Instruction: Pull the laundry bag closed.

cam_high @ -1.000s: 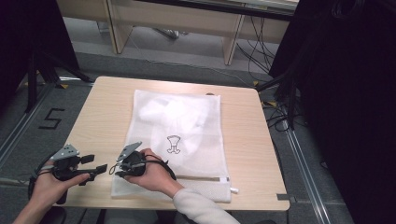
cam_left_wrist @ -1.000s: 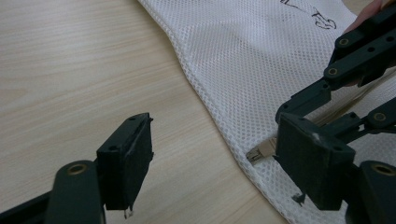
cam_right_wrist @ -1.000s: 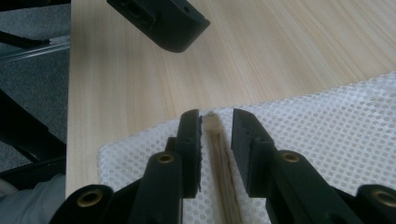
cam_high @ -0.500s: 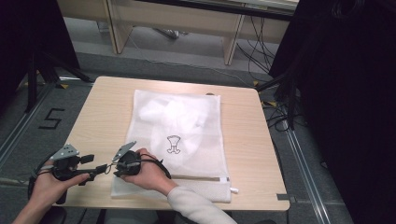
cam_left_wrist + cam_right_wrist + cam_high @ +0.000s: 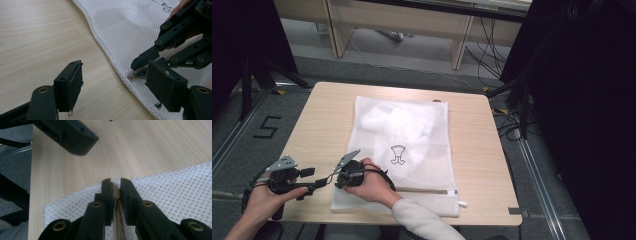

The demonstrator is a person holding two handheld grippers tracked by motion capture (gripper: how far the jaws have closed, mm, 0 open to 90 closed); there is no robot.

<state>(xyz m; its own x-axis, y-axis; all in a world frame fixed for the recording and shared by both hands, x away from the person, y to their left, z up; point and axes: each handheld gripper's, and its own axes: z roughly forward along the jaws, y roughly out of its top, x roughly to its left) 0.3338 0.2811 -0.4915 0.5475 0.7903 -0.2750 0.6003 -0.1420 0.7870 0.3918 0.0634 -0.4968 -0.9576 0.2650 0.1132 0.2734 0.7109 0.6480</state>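
- A white mesh laundry bag [image 5: 404, 150] lies flat on the light wooden table [image 5: 319, 120], its long side running from the far edge toward the person, with a small black printed emblem [image 5: 398, 154] near its middle.
- Pale bulky contents show through the mesh in the far half of the bag; what they are cannot be made out.
- A zipper [image 5: 427, 190] runs across the near end of the bag, with a white tab at its right-hand end.
- The right gripper [image 5: 115, 187] sits at the bag's near left corner. Its jaws are clamped on a small tan piece at the end of the zipper track, apparently the zipper pull [image 5: 116, 192].
- The left gripper [image 5: 117, 85] is held just beside that corner, over bare table at the bag's edge. Its jaws stand wide apart with nothing between them.
- In the left gripper view, the right gripper's tips pinch a metallic tab at the bag's seam.
- In the high view, both hands [image 5: 267, 197] enter from the near edge, the right sleeve [image 5: 424, 222] white.
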